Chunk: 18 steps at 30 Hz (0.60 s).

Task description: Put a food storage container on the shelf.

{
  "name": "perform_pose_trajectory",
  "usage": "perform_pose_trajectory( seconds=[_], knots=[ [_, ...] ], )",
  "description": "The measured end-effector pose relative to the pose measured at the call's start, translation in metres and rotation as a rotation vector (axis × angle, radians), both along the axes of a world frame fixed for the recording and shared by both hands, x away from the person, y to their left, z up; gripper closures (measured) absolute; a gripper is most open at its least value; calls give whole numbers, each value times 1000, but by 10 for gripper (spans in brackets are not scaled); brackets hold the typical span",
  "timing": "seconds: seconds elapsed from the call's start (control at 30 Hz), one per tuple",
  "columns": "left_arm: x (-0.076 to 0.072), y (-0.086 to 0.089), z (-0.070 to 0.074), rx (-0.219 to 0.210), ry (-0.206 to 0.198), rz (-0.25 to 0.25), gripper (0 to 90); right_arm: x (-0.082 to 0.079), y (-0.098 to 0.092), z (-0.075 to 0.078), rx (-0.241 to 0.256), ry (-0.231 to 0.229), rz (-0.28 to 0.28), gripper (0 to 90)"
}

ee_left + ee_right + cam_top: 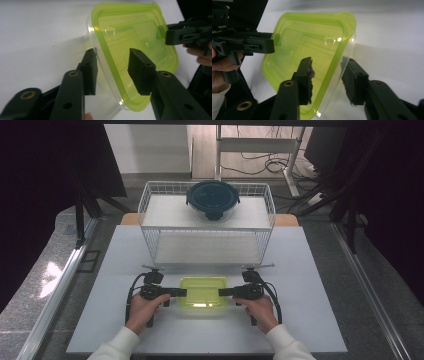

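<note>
I see a wire rack (206, 222) standing at the far side of the table (310, 285), just behind my work and close to both grippers. It has two tiers: on the top one sits one round bowl (213, 200) with a dark lid, and the lower shelf is bare. I cannot tell what is in the bowl. In front of the rack, near the table's near edge, lies one box (203, 292), clear with a yellow-green lid; through the lid I see nothing inside it. My left gripper (176, 292) comes at it from the left and my right gripper (226, 292) from the right, so the box sits between the two, one hand (145, 310) behind each. In the left gripper view the left gripper (112, 71) has its jaws spread, one outside the clear wall and one over the lid (135, 45), astride the rim with a gap on both sides. In the right gripper view the right gripper (327, 80) stands the same way, jaws apart, one over the lid (307, 42) and one outside the wall, neither pressing. Each view shows the other gripper reaching the far edge of the box. That makes two grippers, two containers, one rack.
</note>
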<state>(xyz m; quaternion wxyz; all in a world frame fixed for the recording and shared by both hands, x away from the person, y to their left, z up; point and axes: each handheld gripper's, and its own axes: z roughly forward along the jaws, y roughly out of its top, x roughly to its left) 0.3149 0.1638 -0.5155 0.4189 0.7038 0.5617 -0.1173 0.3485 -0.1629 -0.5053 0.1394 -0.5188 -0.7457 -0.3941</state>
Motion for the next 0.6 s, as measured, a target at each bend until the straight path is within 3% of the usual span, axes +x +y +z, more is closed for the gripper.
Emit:
perform_pose_trajectory(
  seconds=[0.1,0.3,0.6],
  knots=[
    [-1,2,-3,-50,22,-2,696,0,-3,-1,15,20,-18,666],
    [-4,1,1,-48,4,12,728,-3,-3,2,-6,2,-15,708],
    [-8,2,7,-46,-18,8,782,-7,-6,12,6,-39,-9,766]
  ],
)
